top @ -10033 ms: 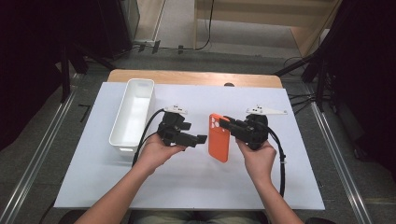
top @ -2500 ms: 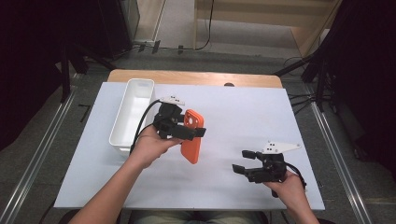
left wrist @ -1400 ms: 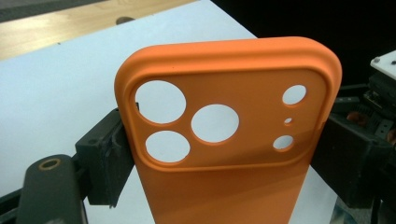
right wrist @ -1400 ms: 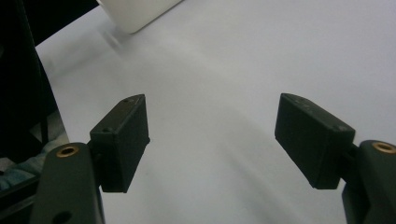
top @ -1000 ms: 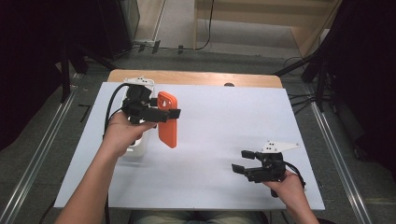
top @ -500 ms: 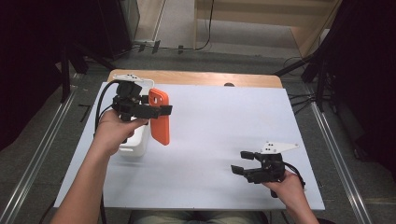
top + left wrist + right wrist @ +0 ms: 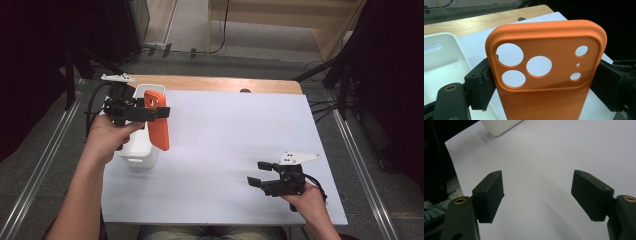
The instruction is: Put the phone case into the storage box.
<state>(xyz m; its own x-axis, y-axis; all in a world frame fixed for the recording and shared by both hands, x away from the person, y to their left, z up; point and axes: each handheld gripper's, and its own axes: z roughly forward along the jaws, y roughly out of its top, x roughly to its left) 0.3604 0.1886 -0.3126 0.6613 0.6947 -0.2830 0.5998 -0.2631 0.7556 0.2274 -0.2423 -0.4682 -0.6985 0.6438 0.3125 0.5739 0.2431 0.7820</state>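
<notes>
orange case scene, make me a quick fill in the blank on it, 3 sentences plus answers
1. The left gripper is shut on the ____ case.
2. The case hangs next to the white ____.
3. The right gripper has its jaws ____ with nothing between them, near the table.

Missing words: orange; bin; open

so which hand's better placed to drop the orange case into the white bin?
Left. The left gripper is already shut on the orange phone case, right beside the white bin. The right gripper sits open and empty near the table's opposite front corner.
</notes>
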